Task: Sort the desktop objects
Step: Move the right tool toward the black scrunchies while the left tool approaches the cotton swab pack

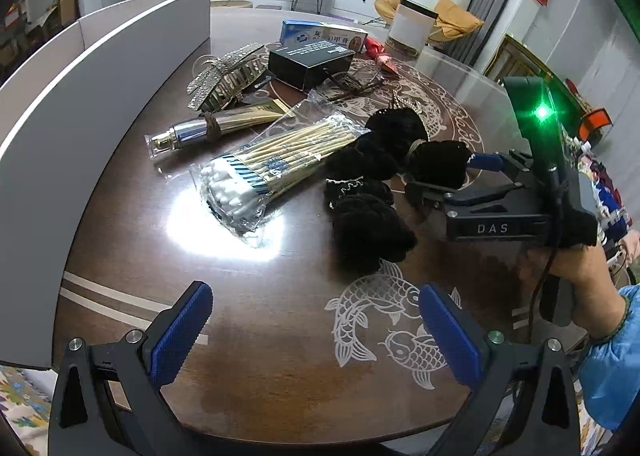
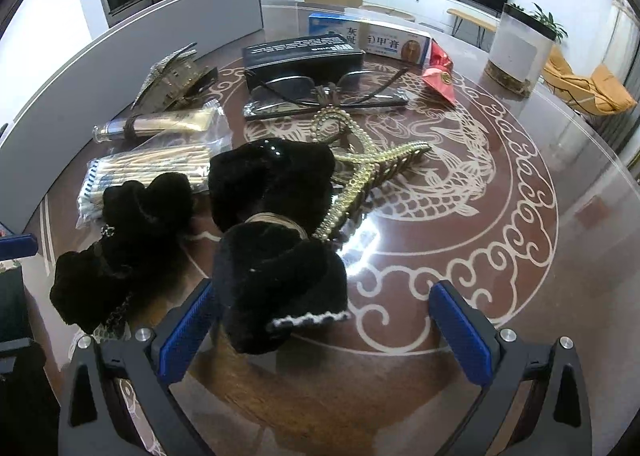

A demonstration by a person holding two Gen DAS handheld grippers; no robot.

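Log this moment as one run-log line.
left gripper: open, hovering | right gripper: open, straddling black fuzzy bow | cotton swabs: untouched on table

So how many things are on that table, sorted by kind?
Black fuzzy hair pieces: 2
Metal hair clips: 2
Boxes: 2
Cotton swab packs: 1
Cosmetic tubes: 1
Glasses: 1
Red packets: 1
Jars: 1
Total: 11
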